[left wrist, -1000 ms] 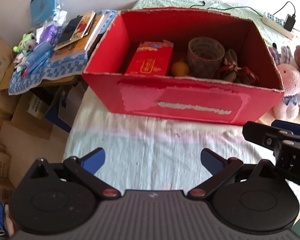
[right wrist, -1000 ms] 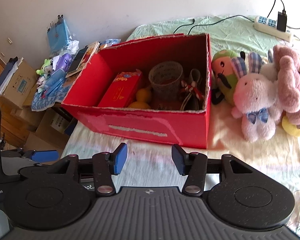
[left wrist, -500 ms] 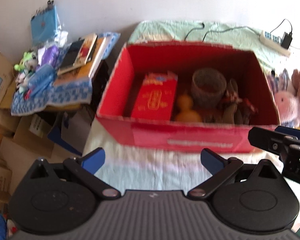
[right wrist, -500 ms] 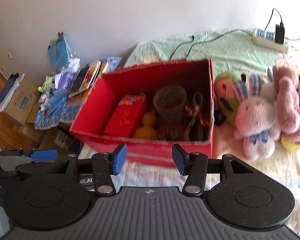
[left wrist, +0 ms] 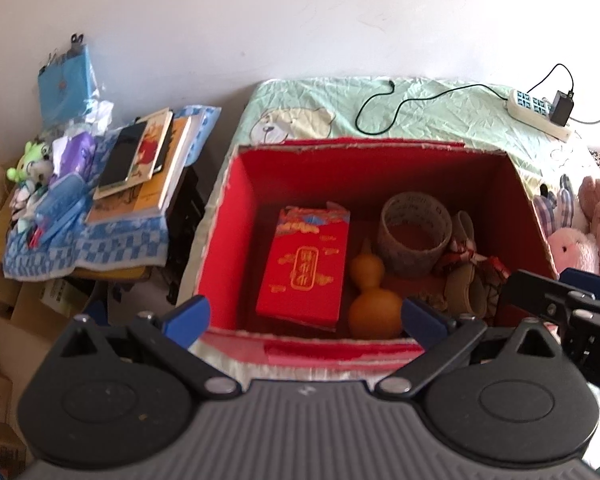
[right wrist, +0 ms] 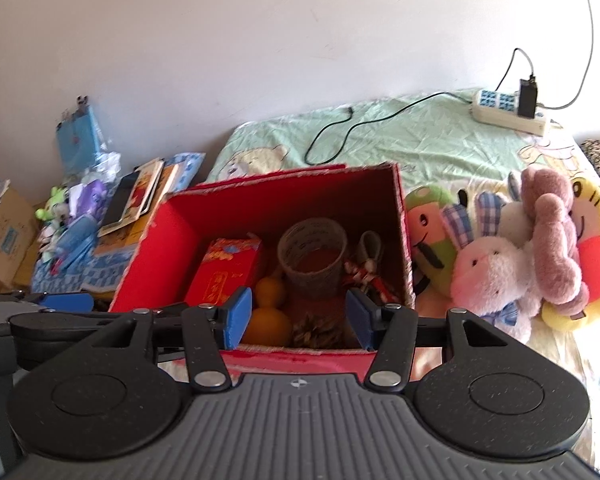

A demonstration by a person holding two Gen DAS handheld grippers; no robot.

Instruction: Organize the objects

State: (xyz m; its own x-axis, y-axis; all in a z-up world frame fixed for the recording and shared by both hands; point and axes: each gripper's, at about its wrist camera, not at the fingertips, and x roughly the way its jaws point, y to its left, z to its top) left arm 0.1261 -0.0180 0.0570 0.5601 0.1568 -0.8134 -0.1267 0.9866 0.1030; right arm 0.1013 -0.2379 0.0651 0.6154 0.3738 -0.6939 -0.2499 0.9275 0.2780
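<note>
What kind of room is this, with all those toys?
Probably a bedroom. A bed with a green cartoon sheet fills the room, soft plush toys sit on it beside a red box, and books pile on a low table alongside.

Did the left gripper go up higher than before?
Yes. The left gripper rose and moved forward: its view now looks down into the red box, not at its front wall.

- Daylight enters from the right, overexposing the bedsheet (right wrist: pixel 596 344) at the right wrist view's lower right corner.
- The red box (left wrist: pixel 236 216) interior lies in shadow, its far wall darkest.
- Fisheye distortion bends the wall (left wrist: pixel 300 20) and darkens the frame corners.
- Overall focus is slightly soft; the plush toys (right wrist: pixel 500 256) look washed out.
</note>
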